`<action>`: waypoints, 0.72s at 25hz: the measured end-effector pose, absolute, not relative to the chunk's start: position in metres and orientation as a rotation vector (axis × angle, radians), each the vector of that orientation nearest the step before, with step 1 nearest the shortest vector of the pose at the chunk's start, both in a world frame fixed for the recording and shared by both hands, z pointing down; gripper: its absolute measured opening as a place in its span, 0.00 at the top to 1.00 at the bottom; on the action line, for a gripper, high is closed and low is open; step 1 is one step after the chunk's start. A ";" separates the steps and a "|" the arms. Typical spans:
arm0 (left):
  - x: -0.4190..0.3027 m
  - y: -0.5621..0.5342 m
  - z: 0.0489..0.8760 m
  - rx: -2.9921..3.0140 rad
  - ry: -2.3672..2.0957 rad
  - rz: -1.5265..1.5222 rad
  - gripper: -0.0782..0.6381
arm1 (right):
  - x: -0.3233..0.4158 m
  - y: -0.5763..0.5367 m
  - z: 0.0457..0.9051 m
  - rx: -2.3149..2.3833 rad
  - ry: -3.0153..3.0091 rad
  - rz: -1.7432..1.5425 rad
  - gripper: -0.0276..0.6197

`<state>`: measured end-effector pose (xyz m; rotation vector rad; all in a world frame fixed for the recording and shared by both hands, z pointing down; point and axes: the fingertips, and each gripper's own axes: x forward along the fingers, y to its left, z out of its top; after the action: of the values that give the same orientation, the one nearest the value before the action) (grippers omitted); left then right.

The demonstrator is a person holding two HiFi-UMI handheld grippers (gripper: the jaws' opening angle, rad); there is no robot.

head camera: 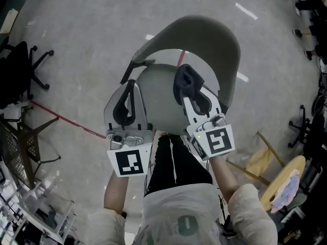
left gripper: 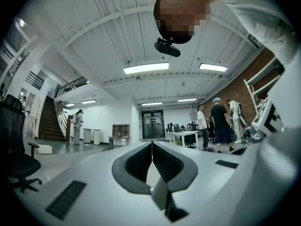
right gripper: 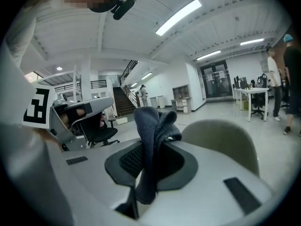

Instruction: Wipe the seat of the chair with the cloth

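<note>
Right gripper [right gripper: 151, 160] pinches the cloth [right gripper: 149, 126] above the chair seat [head camera: 158, 96], ready to wipe; left gripper [left gripper: 152, 154] is closed and empty.

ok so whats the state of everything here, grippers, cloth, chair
left gripper: shut, empty
right gripper: shut on cloth
cloth: bunched, pinched between the right jaws, over the seat
chair: upright, nothing lying on its seat
</note>
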<state>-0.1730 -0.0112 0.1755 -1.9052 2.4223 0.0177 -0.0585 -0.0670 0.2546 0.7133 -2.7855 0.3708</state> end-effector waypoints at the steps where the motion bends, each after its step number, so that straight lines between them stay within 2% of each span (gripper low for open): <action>1: -0.172 -0.015 0.195 -1.914 2.424 0.015 0.87 | -0.059 -0.071 0.275 0.713 -2.777 0.386 0.87; 8: -0.183 -0.023 0.322 -1.887 2.505 0.028 0.87 | -0.065 -0.091 0.392 0.717 -2.725 0.408 0.87; 15: -0.184 -0.015 0.353 -1.885 2.520 -0.013 0.87 | -0.052 -0.090 0.449 0.734 -2.647 0.518 0.87; 18: -0.185 -0.013 0.358 -1.877 2.521 -0.022 0.87 | -0.057 -0.086 0.457 0.712 -2.636 0.463 0.87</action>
<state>-0.1850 -0.0134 0.3577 -1.8768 2.5207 -0.0216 -0.0574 -0.0861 0.4575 0.7125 -2.6364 0.4635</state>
